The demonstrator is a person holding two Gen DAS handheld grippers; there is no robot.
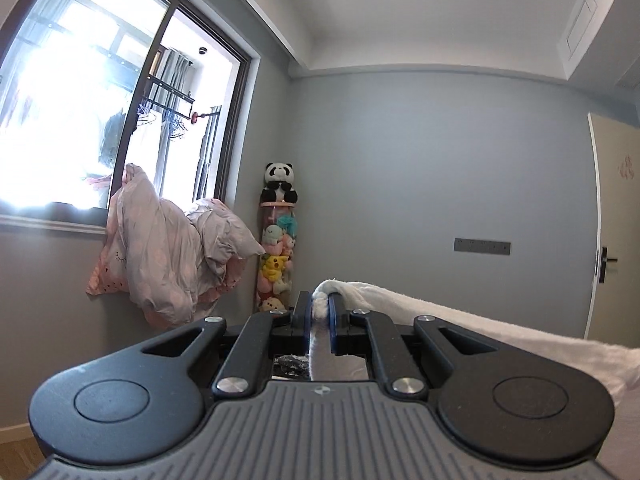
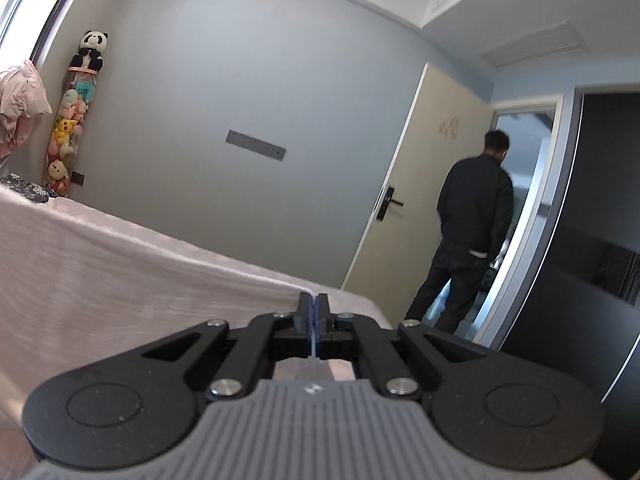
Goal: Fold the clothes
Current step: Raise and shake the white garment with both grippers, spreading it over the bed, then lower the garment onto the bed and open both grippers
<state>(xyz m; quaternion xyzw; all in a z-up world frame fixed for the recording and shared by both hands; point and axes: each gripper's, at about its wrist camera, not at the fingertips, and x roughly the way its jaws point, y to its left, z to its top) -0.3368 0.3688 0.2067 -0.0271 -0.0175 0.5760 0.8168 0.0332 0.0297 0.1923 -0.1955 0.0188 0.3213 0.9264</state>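
Observation:
My left gripper (image 1: 320,304) is shut on a bunched edge of a white cloth (image 1: 460,320), held up in the air; the cloth stretches away taut to the right. My right gripper (image 2: 314,304) is shut on the other end of the same white cloth (image 2: 120,264), which spreads to the left as a wide sheet. Only a thin edge of cloth shows between the right fingers. Both grippers point toward the grey wall.
A pink quilt (image 1: 168,248) is heaped on the window sill. A tube of plush toys with a panda (image 1: 278,240) stands in the corner. A person in dark clothes (image 2: 468,232) stands at the open door (image 2: 420,184). A dark garment (image 2: 24,190) lies beyond the cloth.

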